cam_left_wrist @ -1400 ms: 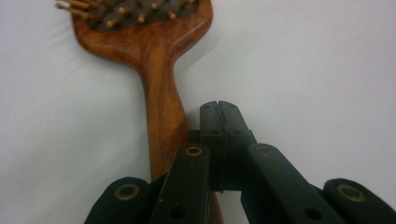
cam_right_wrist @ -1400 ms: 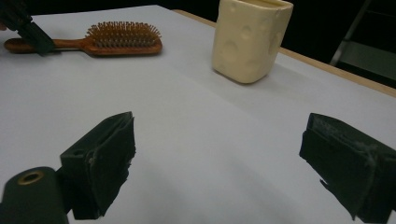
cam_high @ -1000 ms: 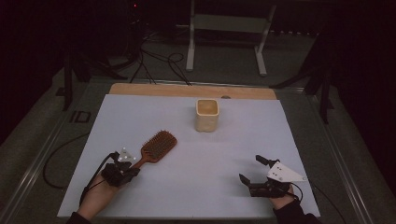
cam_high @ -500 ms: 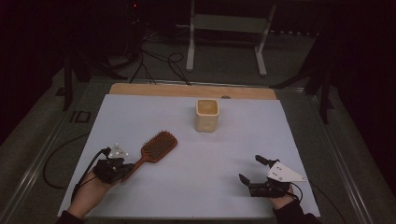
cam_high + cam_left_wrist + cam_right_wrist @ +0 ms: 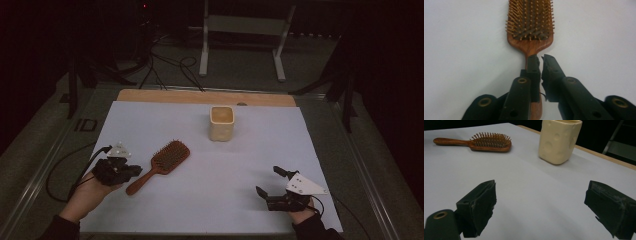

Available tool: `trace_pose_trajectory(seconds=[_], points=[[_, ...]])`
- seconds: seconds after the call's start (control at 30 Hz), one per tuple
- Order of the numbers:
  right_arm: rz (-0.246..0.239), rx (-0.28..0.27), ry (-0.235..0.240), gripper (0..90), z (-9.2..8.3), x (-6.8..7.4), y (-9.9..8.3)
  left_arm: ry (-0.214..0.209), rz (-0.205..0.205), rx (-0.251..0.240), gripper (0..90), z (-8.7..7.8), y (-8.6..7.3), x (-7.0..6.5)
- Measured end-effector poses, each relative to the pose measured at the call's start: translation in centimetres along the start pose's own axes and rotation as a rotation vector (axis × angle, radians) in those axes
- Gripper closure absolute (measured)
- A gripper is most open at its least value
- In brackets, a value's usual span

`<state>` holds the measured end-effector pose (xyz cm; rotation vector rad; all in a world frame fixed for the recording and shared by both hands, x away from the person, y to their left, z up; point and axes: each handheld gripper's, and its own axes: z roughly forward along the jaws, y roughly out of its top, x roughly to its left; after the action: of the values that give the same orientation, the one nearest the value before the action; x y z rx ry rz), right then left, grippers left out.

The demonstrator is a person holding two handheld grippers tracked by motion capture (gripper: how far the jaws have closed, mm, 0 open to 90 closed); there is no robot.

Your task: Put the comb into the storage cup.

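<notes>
Left gripper (image 5: 540, 60): jaws nearly closed, just above the hairbrush (image 5: 531, 27) handle, apparently not clamping it. Right gripper (image 5: 541, 205): jaws wide apart, empty. Hairbrush: flat on the white table (image 5: 260, 165), bristles up (cream cup (image 5: 222, 123) well beyond).

Reddish-brown hairbrush (image 5: 164, 160), seemingly cream dimpled cup (image 5: 221, 122), white table (image 5: 210, 200)

white-covered table (image 5: 165, 122) bears hairbrush (image 5: 162, 162) and, seemingly, a cup (image 5: 221, 123).

A wooden paddle hairbrush (image 5: 161, 165) is lying flat, bristles up, its handle reaching under the left claw (image 5: 540, 62), head pointing away.
</notes>
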<state>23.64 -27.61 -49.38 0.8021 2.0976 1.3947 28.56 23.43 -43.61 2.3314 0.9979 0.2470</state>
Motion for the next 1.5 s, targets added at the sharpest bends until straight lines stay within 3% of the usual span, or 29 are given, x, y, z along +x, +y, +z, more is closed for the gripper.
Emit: trace_pose_trajectory(seconds=[0.1,0.2,0.27,0.33,0.53,0.63,0.7,0.87,1.27,1.5], points=[[0.001,0.000,0.002,9.7,0.0,-0.1,0.0,-0.005,0.013,0.020,76.3,0.4,0.2,0.0],[-0.002,-0.001,0.001,9.7,0.0,0.0,0.0,0.010,0.018,0.039,62.2,1.1,0.5,0.1],[0.000,0.000,0.002,9.7,0.0,0.0,0.0,0.016,0.021,0.049,47.5,1.4,0.7,0.1],[0.001,0.000,0.002,9.7,0.0,0.0,0.0,0.014,0.038,0.068,42.7,2.0,1.0,0.0],[-0.001,0.000,0.003,9.7,0.0,0.0,0.0,-0.026,0.058,0.119,17.8,3.0,1.5,-0.1],[0.001,0.000,0.003,9.7,0.0,0.0,0.0,-0.078,0.065,0.153,0.6,3.5,1.7,-0.1],[-0.001,0.000,0.003,9.7,0.0,0.0,0.0,-0.047,0.074,0.173,0.4,3.8,1.9,-0.3],[-0.003,-0.002,0.003,9.7,0.0,0.0,0.0,-0.038,0.092,0.210,0.3,4.5,2.2,-0.1],[-0.004,-0.002,0.004,9.7,0.0,0.0,0.0,-0.071,0.101,0.288,0.4,6.2,2.7,0.7],[-0.004,-0.001,0.006,9.7,0.0,0.0,0.0,-0.056,0.084,0.312,3.1,6.9,2.9,1.1]])
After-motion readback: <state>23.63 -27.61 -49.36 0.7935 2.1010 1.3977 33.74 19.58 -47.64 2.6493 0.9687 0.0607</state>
